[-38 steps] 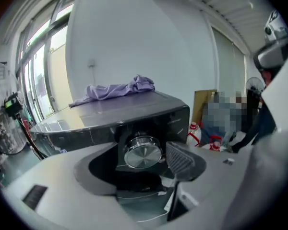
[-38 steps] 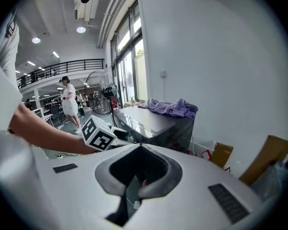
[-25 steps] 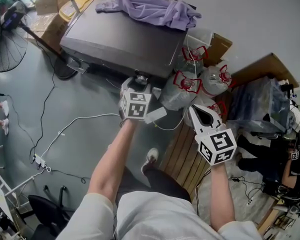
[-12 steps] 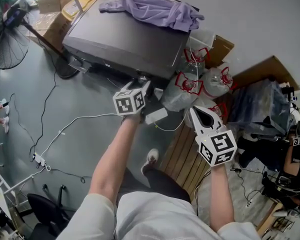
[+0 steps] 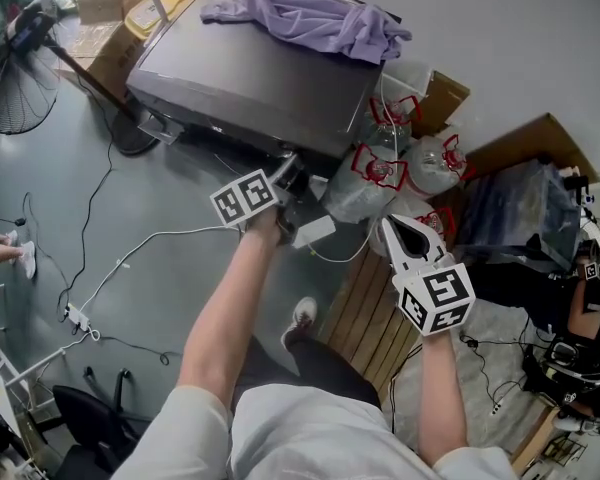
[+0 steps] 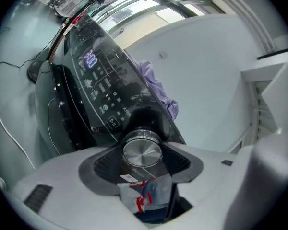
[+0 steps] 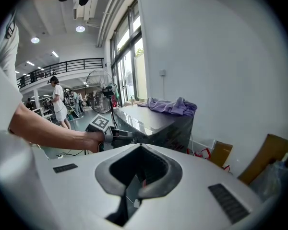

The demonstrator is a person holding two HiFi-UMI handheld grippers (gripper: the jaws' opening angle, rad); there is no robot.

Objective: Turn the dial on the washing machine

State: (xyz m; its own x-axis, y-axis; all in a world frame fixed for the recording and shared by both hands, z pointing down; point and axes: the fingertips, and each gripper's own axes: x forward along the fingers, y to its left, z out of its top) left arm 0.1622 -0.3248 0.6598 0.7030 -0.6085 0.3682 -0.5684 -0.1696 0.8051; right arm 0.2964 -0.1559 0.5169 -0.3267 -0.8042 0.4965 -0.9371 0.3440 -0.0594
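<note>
The dark grey washing machine (image 5: pixel 250 68) stands ahead of me, and its lit control panel (image 6: pixel 98 78) fills the left gripper view. The round metal dial (image 6: pixel 142 150) sits at the panel's near end, between the two dark pads (image 6: pixel 103 163) of my left gripper (image 6: pixel 143 157), which is shut on it. In the head view the left gripper (image 5: pixel 286 172) reaches the machine's front corner, and its marker cube (image 5: pixel 244 197) is rolled over to the left. My right gripper (image 5: pixel 391 225) hangs lower right, away from the machine, jaws together and empty (image 7: pixel 140 183).
A purple cloth (image 5: pixel 310 18) lies on the machine's lid. Large water bottles with red handles (image 5: pixel 380 173) crowd its right side, above a wooden pallet (image 5: pixel 365 308). A fan (image 5: pixel 15 78), cardboard boxes (image 5: pixel 105 3) and floor cables (image 5: pixel 140 253) lie left. Another person (image 7: pixel 58 104) stands far off.
The left gripper has rolled on the dial: its marker cube swung from facing me to tilted up and to the left. The right gripper has hardly moved.
</note>
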